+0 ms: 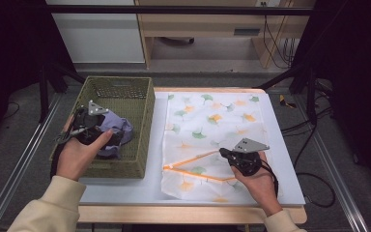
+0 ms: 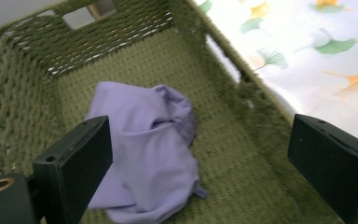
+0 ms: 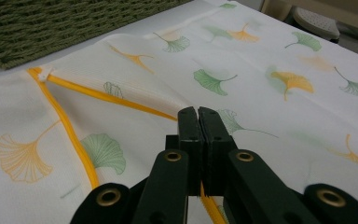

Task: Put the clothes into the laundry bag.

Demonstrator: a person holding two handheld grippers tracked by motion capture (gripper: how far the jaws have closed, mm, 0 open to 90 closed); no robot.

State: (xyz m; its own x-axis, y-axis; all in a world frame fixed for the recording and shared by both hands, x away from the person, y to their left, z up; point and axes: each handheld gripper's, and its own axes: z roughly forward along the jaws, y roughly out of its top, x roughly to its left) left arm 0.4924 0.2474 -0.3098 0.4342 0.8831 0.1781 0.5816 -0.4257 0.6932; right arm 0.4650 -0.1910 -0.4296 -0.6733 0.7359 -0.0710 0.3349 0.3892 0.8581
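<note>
Near the tabletop's front edge, the right gripper [image 1: 226, 153] pinches the laundry bag [image 1: 212, 121] at its orange zipper [image 3: 70, 135]. Left gripper [image 1: 110, 139] hangs wide open over the purple garment [image 2: 144, 149] in the basket [image 1: 145, 104]; it probably must descend and grasp.

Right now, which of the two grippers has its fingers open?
The left gripper, above the green woven basket: its fingers stand wide apart over the lilac cloth. The right gripper is shut on the orange zipper.

Lavender cloth [image 2: 144, 149] partly behind jaws

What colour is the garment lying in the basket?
Pale lilac, plain; the garment shows best in the left gripper view, inside the green basket.
</note>
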